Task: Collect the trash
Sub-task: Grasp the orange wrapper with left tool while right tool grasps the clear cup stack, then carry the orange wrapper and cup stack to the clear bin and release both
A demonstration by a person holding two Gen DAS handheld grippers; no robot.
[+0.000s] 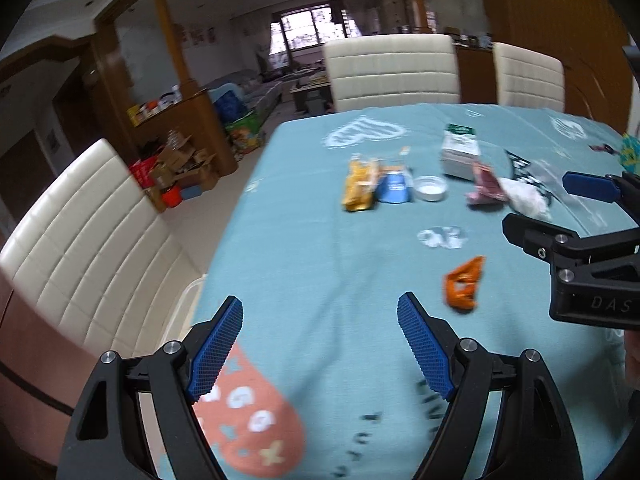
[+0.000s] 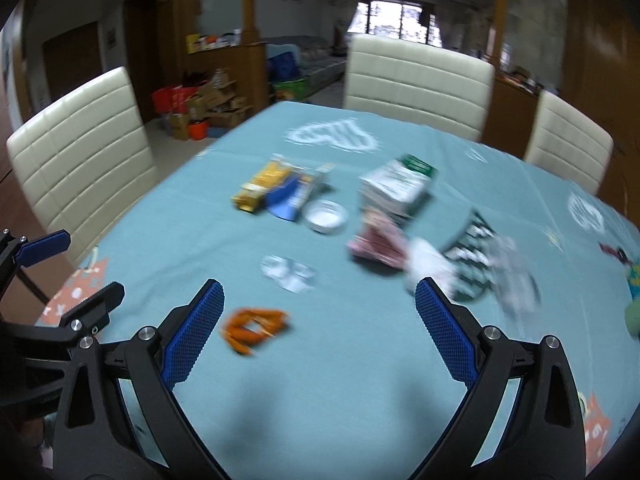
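Big teal tablecloth [image 2: 360,360] with trash scattered mid-table: green-topped carton [image 2: 396,184], yellow packet [image 2: 260,186], orange wrapper [image 2: 252,328] nearest. Left gripper [image 1: 320,350] and right gripper [image 2: 320,332] both spread wide, empty. Everything's blurry, so a rushed grab could bunch cloth instead.

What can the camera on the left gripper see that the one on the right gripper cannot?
Only the left view shows the left gripper with both fingers open and empty, and the big orange patch printed on the cloth beneath it.

Only the right view shows the right gripper whole, open and empty, plus a green object at the right edge.

Both show the teal tablecloth, orange wrapper, yellow packet, blue packet, white round lid, green-topped carton and cream chairs.
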